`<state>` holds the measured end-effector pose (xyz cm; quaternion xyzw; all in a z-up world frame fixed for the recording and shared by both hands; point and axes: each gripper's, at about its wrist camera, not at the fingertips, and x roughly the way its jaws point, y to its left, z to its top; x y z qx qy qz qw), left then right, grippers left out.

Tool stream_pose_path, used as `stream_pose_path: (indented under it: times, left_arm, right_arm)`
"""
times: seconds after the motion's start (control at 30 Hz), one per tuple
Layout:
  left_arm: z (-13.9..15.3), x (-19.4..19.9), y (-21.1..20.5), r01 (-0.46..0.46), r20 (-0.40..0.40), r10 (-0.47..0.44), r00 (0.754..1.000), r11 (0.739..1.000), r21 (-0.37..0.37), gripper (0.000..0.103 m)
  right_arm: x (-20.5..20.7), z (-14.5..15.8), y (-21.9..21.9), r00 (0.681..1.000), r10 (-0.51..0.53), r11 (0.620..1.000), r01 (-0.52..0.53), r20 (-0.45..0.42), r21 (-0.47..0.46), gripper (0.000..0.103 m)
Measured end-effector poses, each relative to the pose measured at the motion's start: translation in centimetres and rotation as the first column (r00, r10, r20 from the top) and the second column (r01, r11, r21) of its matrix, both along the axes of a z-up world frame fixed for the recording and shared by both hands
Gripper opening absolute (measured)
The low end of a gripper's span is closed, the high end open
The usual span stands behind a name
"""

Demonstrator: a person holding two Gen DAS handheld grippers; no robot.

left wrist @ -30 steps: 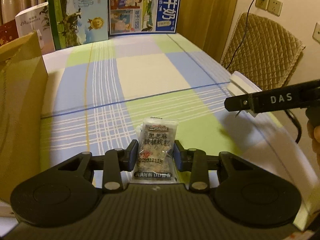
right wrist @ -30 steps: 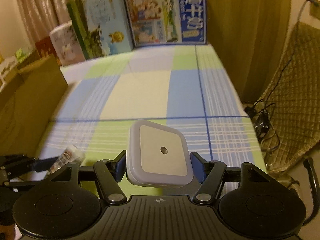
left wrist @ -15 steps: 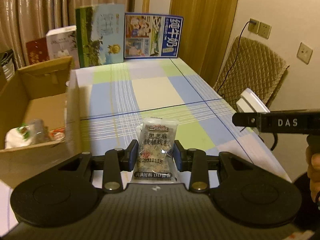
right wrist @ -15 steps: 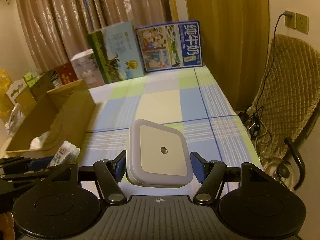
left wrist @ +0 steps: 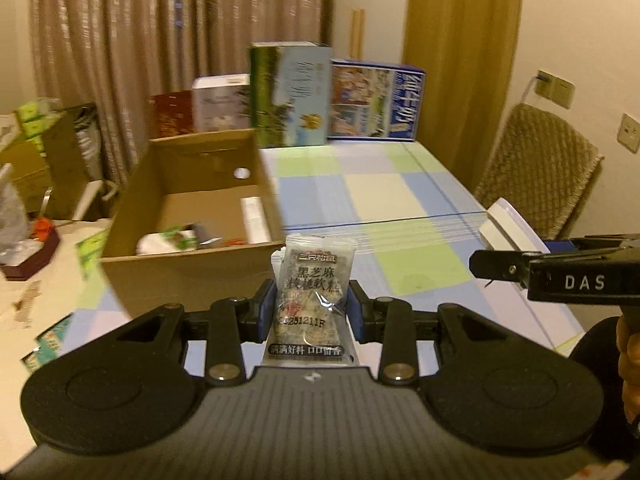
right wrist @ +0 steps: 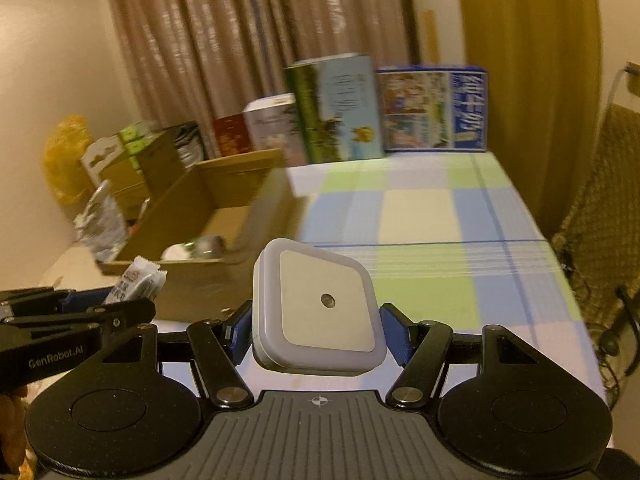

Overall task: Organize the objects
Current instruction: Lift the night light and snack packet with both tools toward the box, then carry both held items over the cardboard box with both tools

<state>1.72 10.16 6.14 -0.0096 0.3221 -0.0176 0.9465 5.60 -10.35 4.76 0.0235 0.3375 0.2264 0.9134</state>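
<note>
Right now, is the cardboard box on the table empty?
No. The left wrist view shows the cardboard box already holding several items, including a green-and-white packet.

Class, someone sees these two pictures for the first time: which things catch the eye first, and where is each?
A snack packet stands clamped in the left hand-held gripper, and a white square night light sits gripped in the right hand-held gripper. Beyond them an open cardboard box holding a few items sits at the left of the checked tablecloth.

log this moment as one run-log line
left claw: shut on clear snack packet | right claw: shut on white square night light | open cardboard box: ahead-left
</note>
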Motion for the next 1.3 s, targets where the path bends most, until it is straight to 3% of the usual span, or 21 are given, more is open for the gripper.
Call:
stream_pose_path:
  times: [0.3, 0.6, 1.3]
  left_arm:
    - [0.9, -3.6, 4.4, -0.093, -0.002, 0.093, 0.996, 0.995, 0.021, 0.032]
    - [1.1, -5.1, 7.0, -0.153, -0.006, 0.153, 0.988, 0.988, 0.022, 0.032]
    - [0.7, -4.5, 8.2, -0.167, -0.013, 0.167, 0.986, 0.986, 0.009, 0.032]
  right_arm:
    - [-2.7, 0.3, 5.7, 0.993, 0.118, 0.993, -0.118, 0.021, -0.011, 0.063]
    - [-3.2, 0.0, 8.9, 0.985, 0.169, 0.985, -0.168, 0.034, -0.039, 0.063]
    - [-2.2, -0.6, 10.9, 0.978, 0.204, 0.977, -0.203, 0.028, -0.061, 0.063]
